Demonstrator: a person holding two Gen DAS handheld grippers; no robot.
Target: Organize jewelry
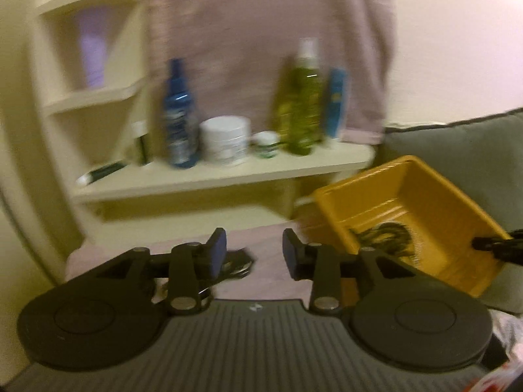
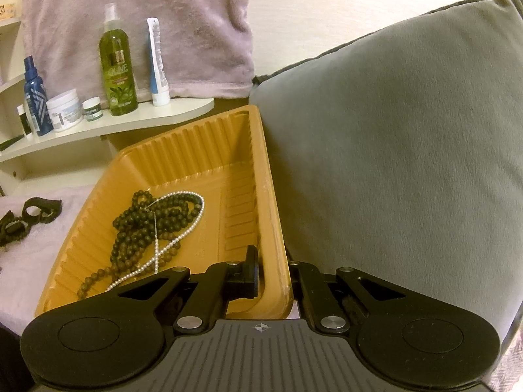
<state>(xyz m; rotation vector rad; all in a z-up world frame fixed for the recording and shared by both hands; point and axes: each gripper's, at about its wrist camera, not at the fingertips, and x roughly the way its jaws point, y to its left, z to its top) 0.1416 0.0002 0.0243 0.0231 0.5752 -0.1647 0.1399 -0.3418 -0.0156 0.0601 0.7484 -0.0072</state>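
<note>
On the far left of the right wrist view, some dark jewelry [image 2: 31,214] with round rings lies on a pale purple cloth [image 2: 39,261], just outside the tray. Behind it a cream shelf [image 2: 98,127] holds a blue bottle [image 2: 34,98], a white jar [image 2: 65,109], a small jar with a green band [image 2: 92,107], a tall green bottle [image 2: 118,65] with the word OLIVE on it, and a white and blue tube [image 2: 157,62] that stands on its cap. The small print on the tube is too tiny to read. A fuzzy purple towel [image 2: 147,26] hangs behind them. Next comes the yellow tray [image 2: 209,150] with ribbed walls. Its long side runs from the camera up toward the shelf, and it looks tipped, with its right edge higher. Inside it, a string of dark round beads [image 2: 137,225] lies in a loose pile, and a thin white pearl necklace [image 2: 183,228] loops over it, stretching from the near left up to the far right. The right gripper [image 2: 274,277] is clamped on the tray's right wall, one finger inside and one outside. A big grey cushion [image 2: 392,147] leans right beside the tray. In the blurry left wrist view, the left gripper [image 1: 255,251] has its jaws apart with nothing between them, above the cloth, and the tray sits to its right.
</note>
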